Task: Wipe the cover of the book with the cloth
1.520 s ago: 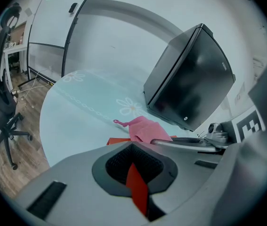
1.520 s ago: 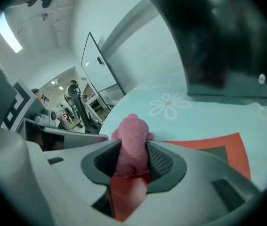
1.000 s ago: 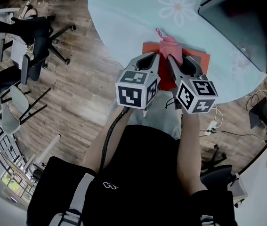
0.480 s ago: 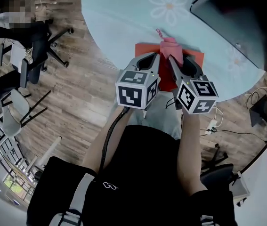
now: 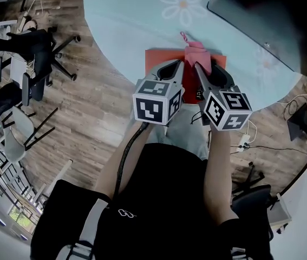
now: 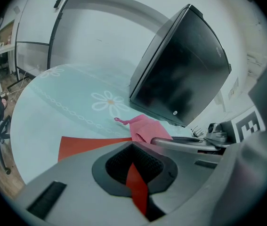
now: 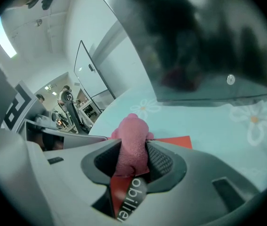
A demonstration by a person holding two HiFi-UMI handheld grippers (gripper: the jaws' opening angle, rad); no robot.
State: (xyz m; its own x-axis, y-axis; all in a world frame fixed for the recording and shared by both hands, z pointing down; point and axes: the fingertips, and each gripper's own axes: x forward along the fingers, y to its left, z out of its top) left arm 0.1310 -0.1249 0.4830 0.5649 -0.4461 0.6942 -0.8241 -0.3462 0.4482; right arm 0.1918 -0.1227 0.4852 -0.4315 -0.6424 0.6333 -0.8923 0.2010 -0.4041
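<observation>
The red book (image 5: 161, 61) is lying flat on the pale-blue tabletop (image 5: 126, 26), close to the edge nearest the person. The right tongs (image 5: 197, 67) are clamping the pink cloth (image 5: 197, 52) — its wad is bulging out past the tips and sitting at the cover's far edge, with a small loop trailing onto the tabletop. The left tongs (image 5: 181, 64) are hanging just beside them on the left, over the cover, jaws together and gripping nothing — the book's red is showing through the opening behind the tips. A dark monitor (image 5: 261, 15) is standing beyond the book.
</observation>
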